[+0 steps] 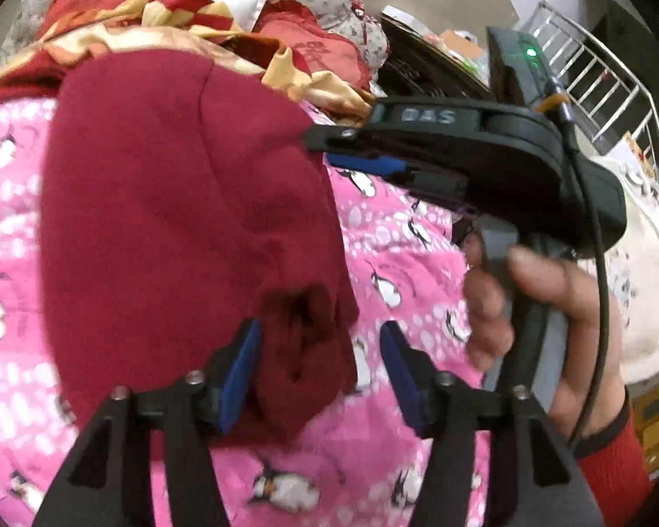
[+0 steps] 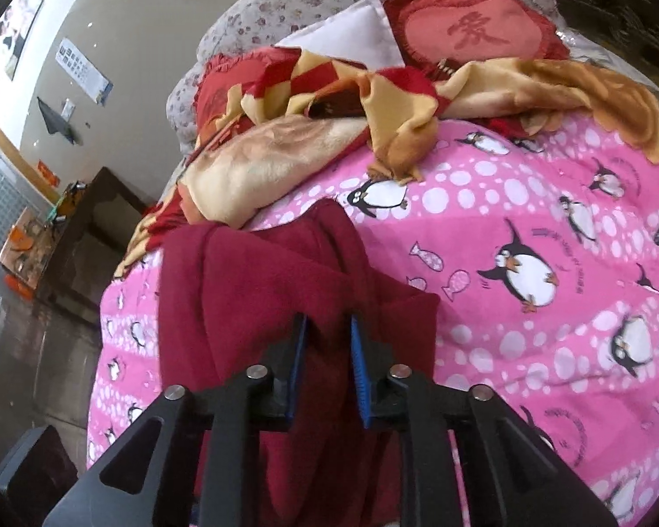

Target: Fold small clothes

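Observation:
A dark red knit garment point(image 1: 189, 219) hangs lifted above the pink penguin bedsheet point(image 1: 395, 263). My left gripper point(image 1: 320, 373) is open; the garment's lower end droops between its blue pads point(image 1: 241, 373), apart from the right pad. My right gripper point(image 1: 360, 149) shows in the left wrist view, pinching the garment's upper right edge. In the right wrist view my right gripper point(image 2: 327, 373) is shut on a fold of the red garment point(image 2: 250, 290), which drapes down to the left over the sheet point(image 2: 505, 219).
A crumpled red and gold blanket point(image 2: 373, 101), red heart cushions point(image 2: 474, 30) and a floral pillow point(image 2: 285, 4) lie at the bed's far end. A dark cabinet point(image 2: 92, 237) stands left of the bed. A metal railing point(image 1: 602, 79) is at right.

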Motion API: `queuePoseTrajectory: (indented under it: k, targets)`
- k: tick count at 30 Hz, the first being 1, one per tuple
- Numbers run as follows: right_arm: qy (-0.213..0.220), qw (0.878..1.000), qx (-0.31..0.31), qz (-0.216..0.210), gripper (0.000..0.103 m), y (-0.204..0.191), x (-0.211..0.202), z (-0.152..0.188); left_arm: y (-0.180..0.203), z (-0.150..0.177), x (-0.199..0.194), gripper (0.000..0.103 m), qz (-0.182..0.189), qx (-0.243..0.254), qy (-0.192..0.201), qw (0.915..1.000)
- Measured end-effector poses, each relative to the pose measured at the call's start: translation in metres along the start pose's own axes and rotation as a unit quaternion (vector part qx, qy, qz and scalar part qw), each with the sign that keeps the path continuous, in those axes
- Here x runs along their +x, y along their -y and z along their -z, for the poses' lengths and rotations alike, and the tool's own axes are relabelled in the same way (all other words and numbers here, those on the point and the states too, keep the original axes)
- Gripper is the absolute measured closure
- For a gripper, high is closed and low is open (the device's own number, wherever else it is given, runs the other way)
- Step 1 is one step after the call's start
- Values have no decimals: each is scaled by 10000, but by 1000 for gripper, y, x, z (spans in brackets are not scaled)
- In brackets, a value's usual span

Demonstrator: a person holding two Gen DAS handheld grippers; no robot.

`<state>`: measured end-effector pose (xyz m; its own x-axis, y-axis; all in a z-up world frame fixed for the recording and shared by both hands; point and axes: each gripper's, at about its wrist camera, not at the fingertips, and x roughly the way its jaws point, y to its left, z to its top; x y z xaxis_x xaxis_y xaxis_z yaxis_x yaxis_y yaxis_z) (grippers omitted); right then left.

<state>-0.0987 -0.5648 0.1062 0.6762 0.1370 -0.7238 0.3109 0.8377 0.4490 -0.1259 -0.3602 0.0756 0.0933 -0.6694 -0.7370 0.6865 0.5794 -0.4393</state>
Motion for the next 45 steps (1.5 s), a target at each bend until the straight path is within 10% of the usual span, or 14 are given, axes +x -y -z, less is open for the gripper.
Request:
queuePoseTrajectory:
  k: [4,10,13,22,30,45]
  targets:
    - [12,9997,-154,-208,27,-11,-27,24,-5,11,-47,34,-110,333,393,9986]
    - [-553,9971,-291,-430,26,-25,-4,61,-40,14,-53,32,-807,126,422,9958]
    - [-516,9973,-421,-316,53,-24,-1,70,-48,16,-45,32,-997,-7,426,9941]
    - [-463,9982,-329,197,54,6,0,86,-60,31,-12,32,-1373,4,42,9905]
    - [288,9991,-288,107,50,-16,-48,60,-66,10,-30,32,-1516,-25,615,9865]
    - [128,9989,-212,398,53,-8,31,12,-80,-24,8,27,-1617,-190,563,9851]
